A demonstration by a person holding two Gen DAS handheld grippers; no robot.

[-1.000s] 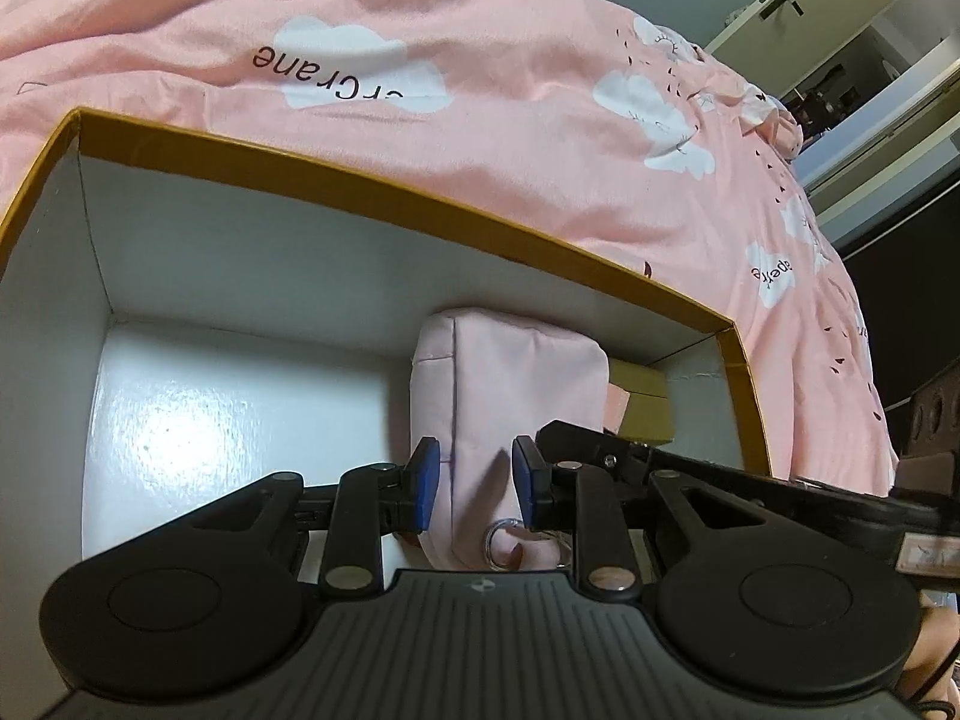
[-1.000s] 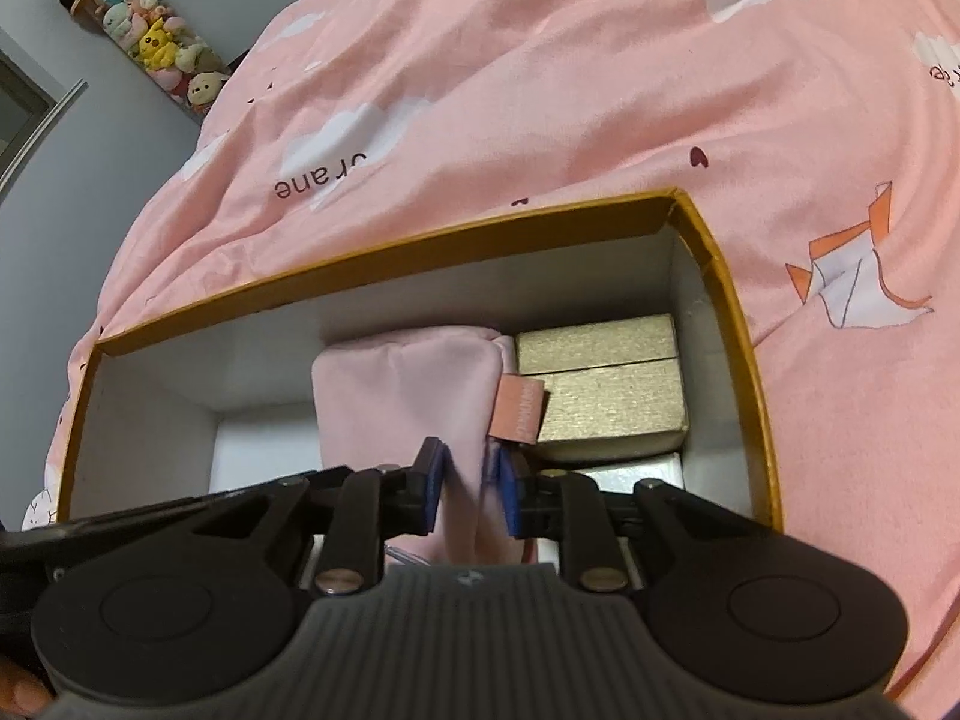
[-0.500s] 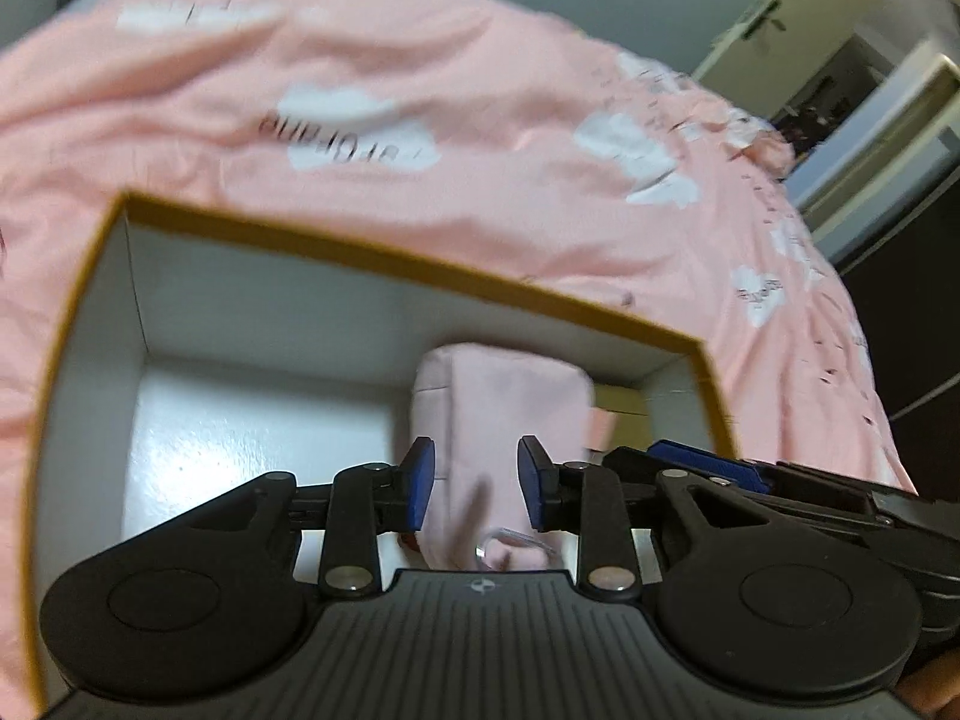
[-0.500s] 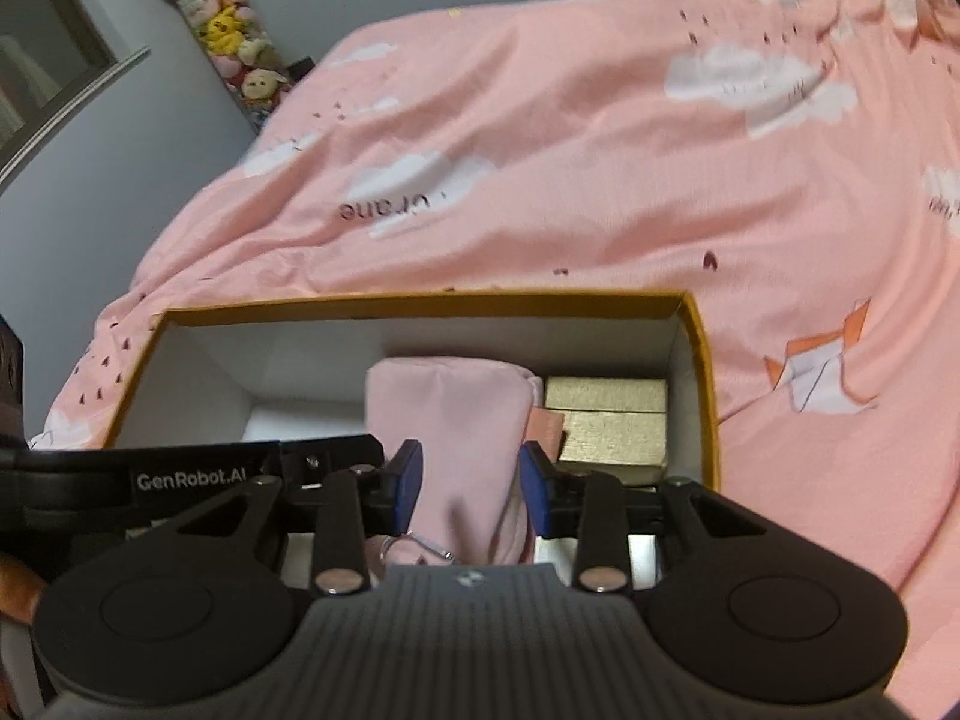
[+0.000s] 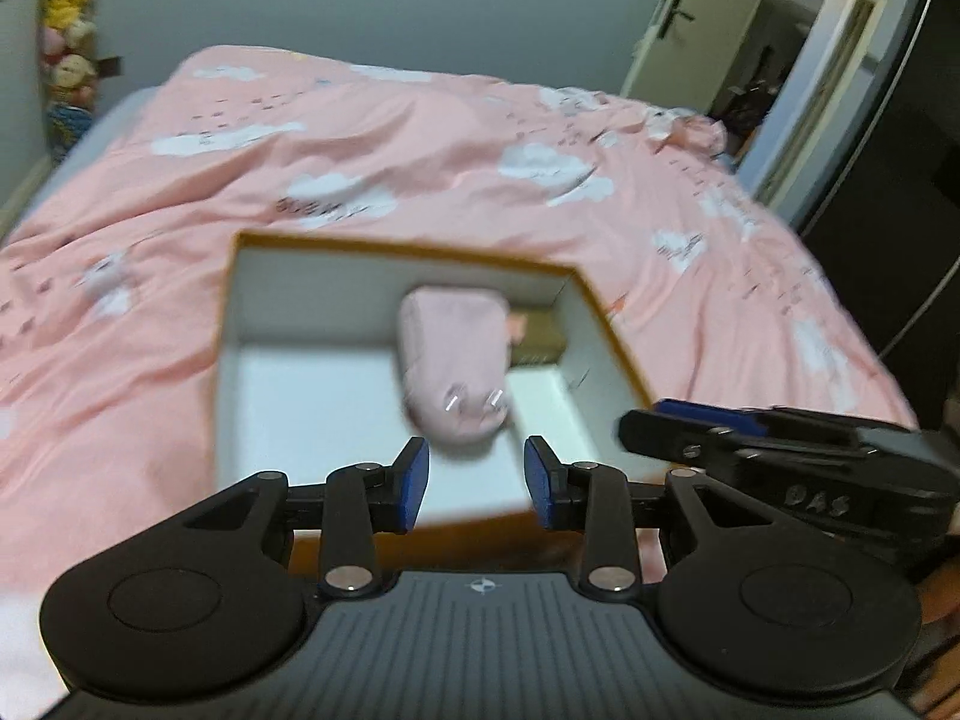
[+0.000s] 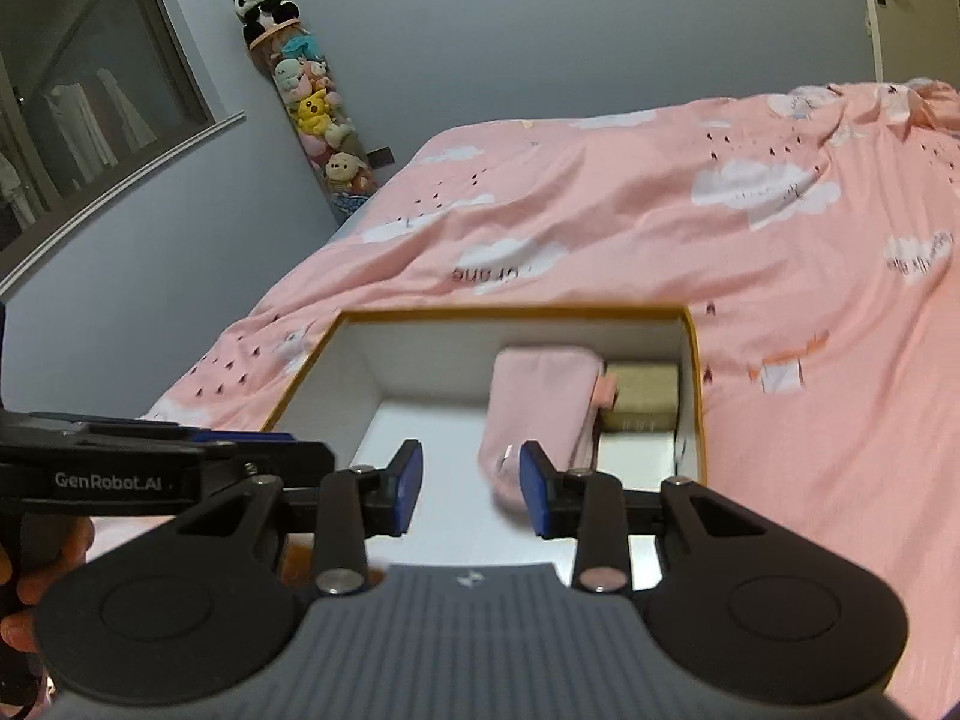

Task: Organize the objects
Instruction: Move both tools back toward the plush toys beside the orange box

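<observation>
Pink pouch (image 5: 451,369) lay released in the box (image 5: 384,255), beside the gold cartons (image 6: 642,399). Both my left claw (image 5: 476,483) and right claw (image 6: 470,489) had just spread and backed away empty, so that placement looked finished.

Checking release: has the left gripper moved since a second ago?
Yes. The left gripper has backed up and away from the pink pouch in the box; its jaws, just opening, are empty, pouch beyond its fingertips.

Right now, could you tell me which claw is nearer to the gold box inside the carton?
Right. The right claw hangs toward the carton's right side, where the gold box sits; the left claw is beside it, further left.
</observation>
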